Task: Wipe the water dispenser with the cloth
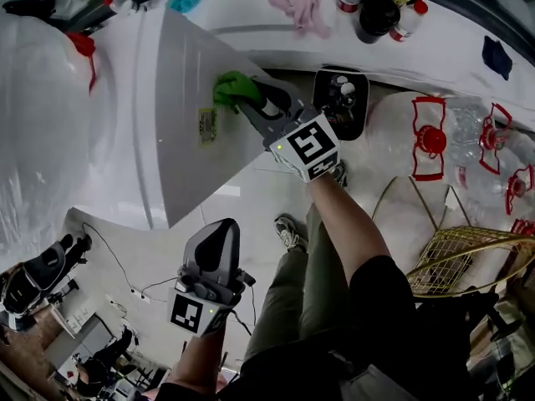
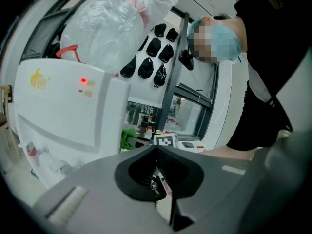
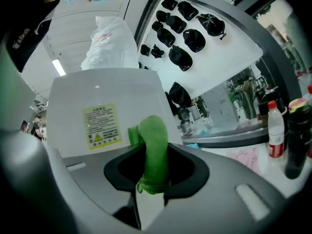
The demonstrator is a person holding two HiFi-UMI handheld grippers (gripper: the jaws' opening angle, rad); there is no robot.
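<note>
Cloth (image 3: 153,150), green and bunched, is clamped between the jaws of my right gripper (image 1: 251,98) and pressed against the grey side panel of the water dispenser (image 1: 180,115). It sits just beside the yellow warning label (image 3: 101,126) there. My left gripper (image 1: 219,232) hangs lower, apart from that panel, its jaws closed together with nothing between them. It faces the dispenser's white front, where a small red light (image 2: 83,81) glows. Clear plastic wrapping (image 2: 112,23) bulges on top of the dispenser. Bottles (image 3: 275,130) stand on a white counter off to my right.
</note>
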